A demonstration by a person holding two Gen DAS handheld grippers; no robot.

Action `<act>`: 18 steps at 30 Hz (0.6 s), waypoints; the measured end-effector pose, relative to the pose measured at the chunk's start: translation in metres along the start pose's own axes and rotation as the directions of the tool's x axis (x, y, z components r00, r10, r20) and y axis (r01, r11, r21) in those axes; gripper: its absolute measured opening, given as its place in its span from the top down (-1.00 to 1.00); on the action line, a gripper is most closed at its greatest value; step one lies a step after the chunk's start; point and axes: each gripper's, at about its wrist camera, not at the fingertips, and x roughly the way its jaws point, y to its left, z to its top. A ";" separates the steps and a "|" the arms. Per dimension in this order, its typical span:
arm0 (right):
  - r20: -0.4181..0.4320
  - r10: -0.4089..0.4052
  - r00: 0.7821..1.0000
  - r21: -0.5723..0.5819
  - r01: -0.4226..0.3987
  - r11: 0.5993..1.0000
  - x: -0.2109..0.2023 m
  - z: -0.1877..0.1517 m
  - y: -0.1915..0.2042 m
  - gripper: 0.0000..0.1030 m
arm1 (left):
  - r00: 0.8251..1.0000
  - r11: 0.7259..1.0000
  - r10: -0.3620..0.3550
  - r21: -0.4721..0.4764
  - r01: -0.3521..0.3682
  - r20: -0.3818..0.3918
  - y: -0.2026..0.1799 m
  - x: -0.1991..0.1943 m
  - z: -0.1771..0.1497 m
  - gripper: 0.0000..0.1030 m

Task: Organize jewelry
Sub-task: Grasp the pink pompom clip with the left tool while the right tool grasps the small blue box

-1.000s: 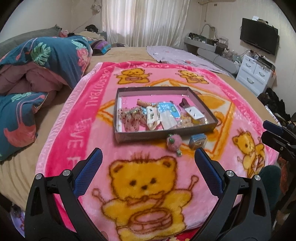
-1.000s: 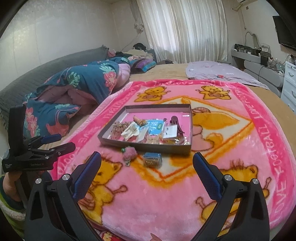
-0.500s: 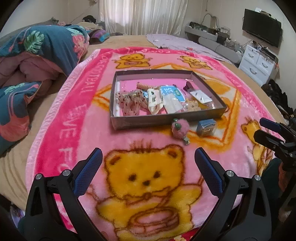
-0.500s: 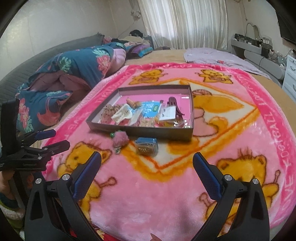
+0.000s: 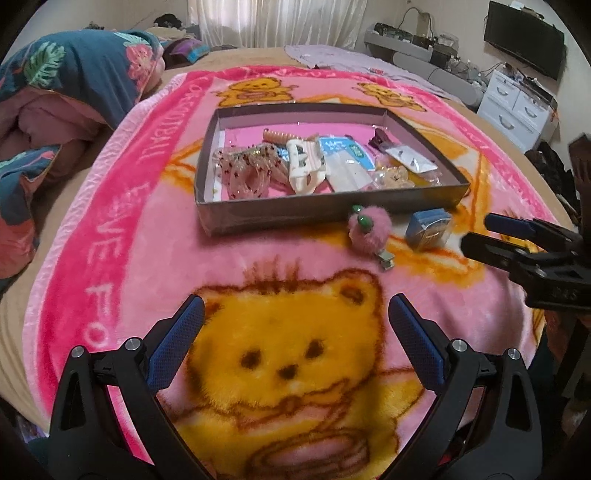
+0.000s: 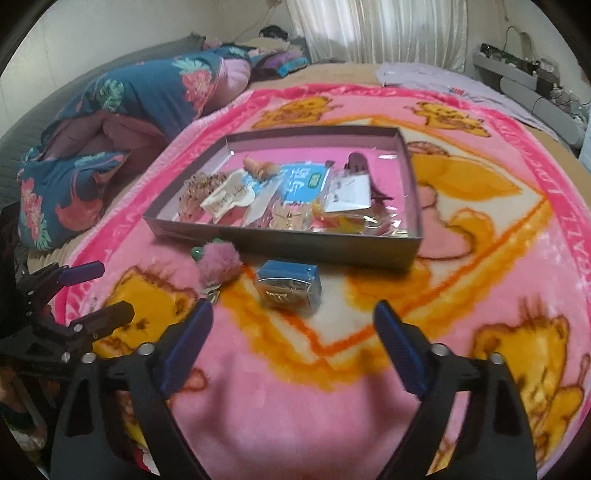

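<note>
A shallow grey box (image 5: 325, 212) (image 6: 280, 247) holding several hair clips, scrunchies and packets lies on a pink bear blanket. In front of it lie a pink pompom clip (image 5: 369, 229) (image 6: 220, 263) and a small blue packet (image 5: 428, 227) (image 6: 290, 284). My left gripper (image 5: 295, 345) hovers open over the blanket's yellow bear, short of the pompom clip. My right gripper (image 6: 293, 345) is just short of the blue packet; its jaws are closing with nothing between them. Each gripper shows in the other's view: the right gripper (image 5: 517, 243), the left gripper (image 6: 74, 295).
The pink blanket (image 5: 110, 240) covers a bed. A bundled floral duvet (image 5: 55, 92) (image 6: 110, 122) lies at the left, a lilac cloth (image 5: 351, 59) at the far end. White drawers (image 5: 517, 107) and a TV (image 5: 524, 22) stand at the right.
Both grippers have come down and forward toward the box, which now looks larger. The right gripper's fingers have drawn closer together and now stand near the blue packet.
</note>
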 end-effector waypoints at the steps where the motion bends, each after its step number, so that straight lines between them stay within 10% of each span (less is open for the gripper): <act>1: -0.012 0.000 1.000 0.002 0.000 1.000 0.006 0.002 0.000 -0.59 | 1.000 1.000 -0.006 0.000 0.006 -0.004 0.000 0.003 0.000 -0.81; 11: -0.056 0.035 0.998 0.003 -0.035 0.999 0.039 0.016 -0.001 0.09 | 0.999 0.999 -0.035 0.010 0.035 -0.021 -0.009 0.019 0.010 -0.68; 18: -0.017 0.036 0.999 0.057 -0.035 0.998 0.025 0.016 -0.017 0.10 | 0.997 0.998 -0.063 0.024 0.065 -0.051 -0.023 0.038 0.021 -0.48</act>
